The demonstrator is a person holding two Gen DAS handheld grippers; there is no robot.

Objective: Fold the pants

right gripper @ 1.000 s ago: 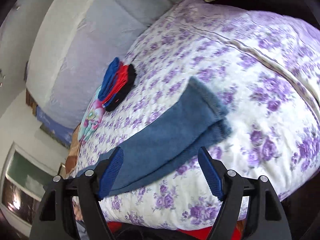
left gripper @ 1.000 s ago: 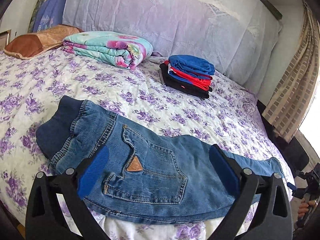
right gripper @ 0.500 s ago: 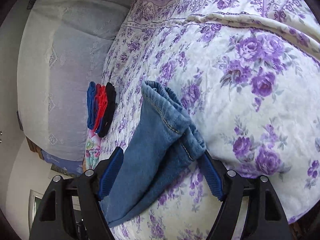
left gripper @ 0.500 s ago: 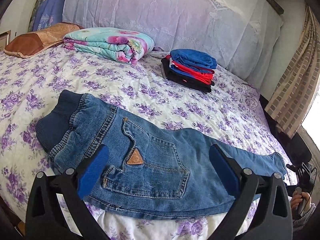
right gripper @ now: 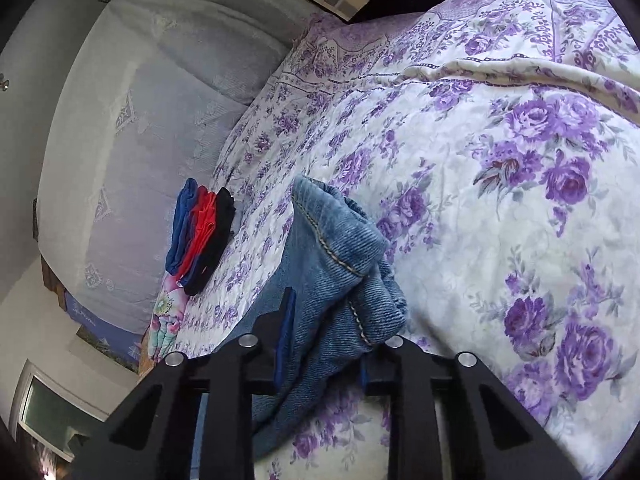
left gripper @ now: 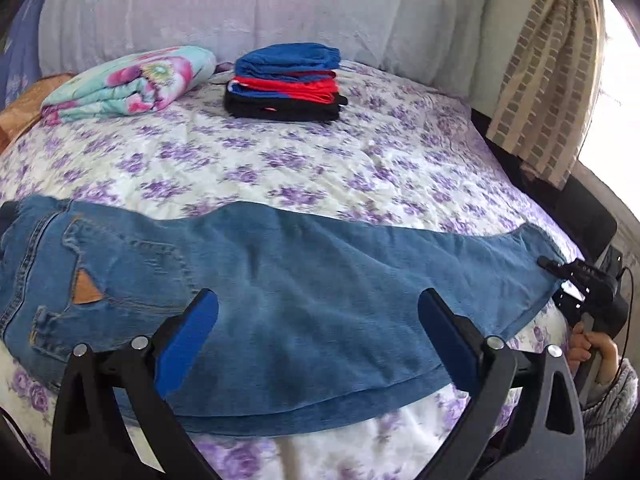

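Observation:
Blue jeans (left gripper: 320, 280) lie flat across the near edge of the bed (left gripper: 320, 168), waist and back pocket to the left, leg ends to the right. My left gripper (left gripper: 318, 304) hovers open over the thigh part, with nothing pinched between its blue pads. In the right wrist view the leg hem (right gripper: 332, 248) is bunched between the pads of my right gripper (right gripper: 324, 344), whose jaws are closing and press on the denim. That right gripper (left gripper: 580, 284), held by a hand (left gripper: 596, 352), also shows at the hem in the left wrist view.
A stack of folded clothes (left gripper: 286, 80) in blue, red and black sits at the back of the bed, with a folded floral blanket (left gripper: 128, 80) to its left. A padded headboard (left gripper: 240, 8) stands behind. A curtain (left gripper: 548, 60) hangs at the right.
The left gripper has swung right along the jeans, from the waist and pocket to the leg. The right gripper's jaws have come together around the leg hem, which has bunched up.

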